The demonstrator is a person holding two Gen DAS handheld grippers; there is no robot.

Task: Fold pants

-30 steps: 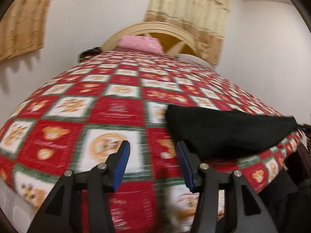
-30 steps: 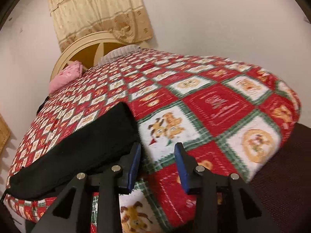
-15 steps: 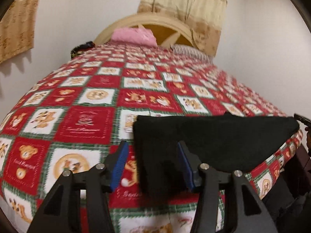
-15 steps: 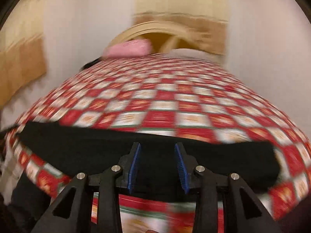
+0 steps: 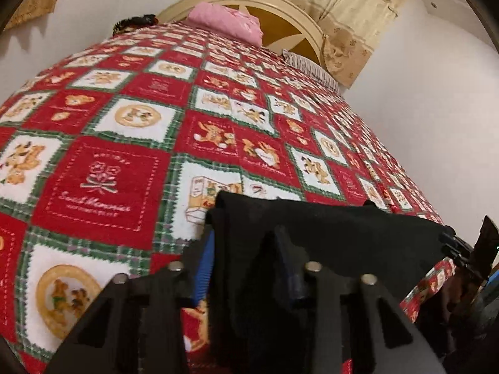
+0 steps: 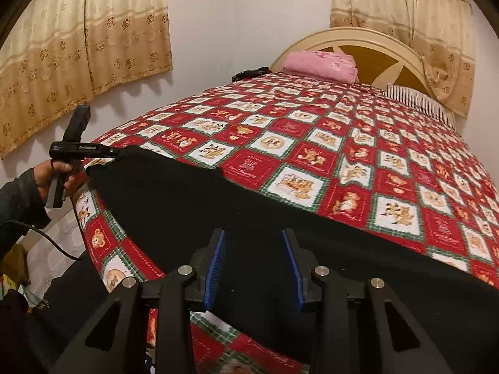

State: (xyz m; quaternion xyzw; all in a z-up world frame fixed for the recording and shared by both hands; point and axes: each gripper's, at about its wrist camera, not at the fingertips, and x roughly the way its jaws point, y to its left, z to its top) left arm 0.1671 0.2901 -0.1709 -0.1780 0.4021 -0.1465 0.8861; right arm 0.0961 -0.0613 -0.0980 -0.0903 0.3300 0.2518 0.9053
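A bed [image 6: 389,143] with a red patchwork blanket [image 5: 124,162] carries black pants [image 6: 187,212] near its foot; 1 pink pillow [image 6: 321,65] at the headboard.

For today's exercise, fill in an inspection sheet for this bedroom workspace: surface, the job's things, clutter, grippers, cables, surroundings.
Surface: bed covered with a red patchwork blanket.
Job's things: black pants lying along the near edge.
Clutter: pink pillow, striped pillow, dark item by the headboard.
Grippers: left gripper closing, pants cloth between its fingers; right gripper open over the pants.
Cables: black cable hanging below the left hand.
Surroundings: headboard, curtains, white walls.
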